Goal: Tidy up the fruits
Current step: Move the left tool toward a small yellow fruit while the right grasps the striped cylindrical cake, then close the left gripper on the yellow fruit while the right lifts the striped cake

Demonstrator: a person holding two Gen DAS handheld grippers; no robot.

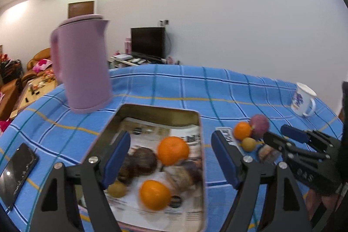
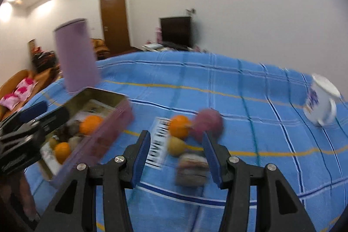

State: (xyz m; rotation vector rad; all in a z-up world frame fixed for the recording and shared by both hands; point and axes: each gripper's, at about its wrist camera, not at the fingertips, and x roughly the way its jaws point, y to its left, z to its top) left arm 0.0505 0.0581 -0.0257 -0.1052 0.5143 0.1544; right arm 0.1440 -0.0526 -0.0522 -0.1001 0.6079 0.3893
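In the right wrist view, motion blur smears the purple jug (image 2: 75, 55) at ten o'clock, the mug (image 2: 322, 103) at three o'clock and the brownish lump (image 2: 191, 169) near centre. The phone (image 1: 15, 173) at eight o'clock is cut off by the lens edge.

A blue checked cloth (image 1: 174, 84) covers the worktop. A lilac kettle (image 1: 81, 64) stands upright at ten o'clock, a white mug (image 1: 303, 99) at two o'clock and a dark phone (image 1: 17, 173) at eight o'clock. Beyond, a dark television (image 1: 148, 42) stands against the white wall.
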